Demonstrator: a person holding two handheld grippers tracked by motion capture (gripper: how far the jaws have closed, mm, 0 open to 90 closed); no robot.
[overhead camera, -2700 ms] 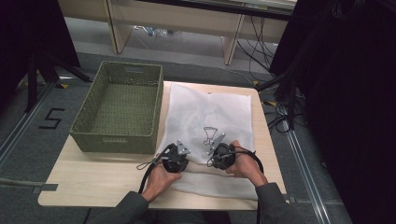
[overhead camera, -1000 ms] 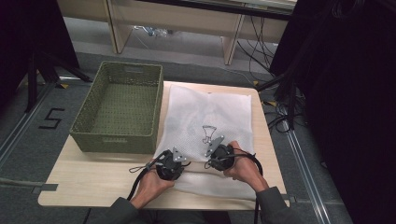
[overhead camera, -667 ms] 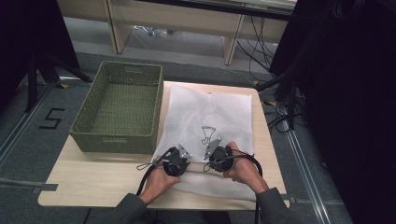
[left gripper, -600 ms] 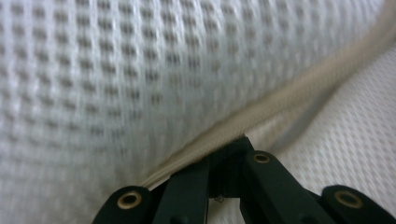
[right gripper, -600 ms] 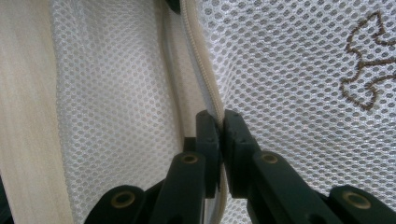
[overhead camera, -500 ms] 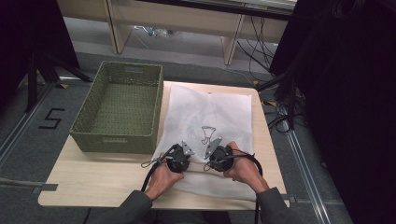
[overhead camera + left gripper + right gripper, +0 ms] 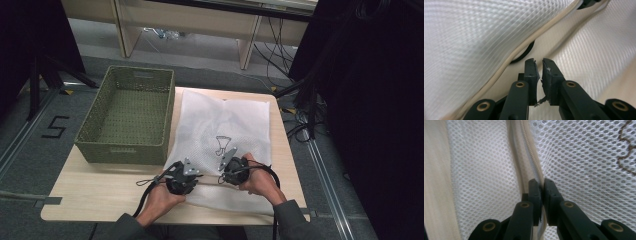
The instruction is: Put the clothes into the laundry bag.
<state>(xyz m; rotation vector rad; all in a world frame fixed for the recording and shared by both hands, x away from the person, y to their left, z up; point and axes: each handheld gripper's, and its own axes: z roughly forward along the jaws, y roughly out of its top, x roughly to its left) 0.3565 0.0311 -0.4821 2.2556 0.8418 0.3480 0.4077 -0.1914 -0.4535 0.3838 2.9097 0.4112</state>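
A white mesh bag (image 7: 225,120) lies flat on the wooden table (image 7: 100,185), with a small dark line drawing (image 7: 222,145) on it. Both hand-held grippers meet at the bag's near end. My right gripper (image 7: 224,172) (image 7: 541,181) is shut on the bag's cream zipper edge (image 7: 530,147), which runs straight into its jaws. My left gripper (image 7: 196,175) (image 7: 538,62) sits just left of it. Its jaws stand almost together, a hair apart, with nothing seen between them, beside a raised fold of mesh (image 7: 474,37) and its seam.
A green woven basket (image 7: 130,110) stands on the table's left half, touching the bag's left edge. Bare wood lies in front of the basket. Cables trail from both grippers toward the near edge. Dark curtains and floor cables are at the right.
My left gripper drew back to the left, then came in again beside the right gripper at the bag's near end. The right gripper has kept its hold in nearly the same place.
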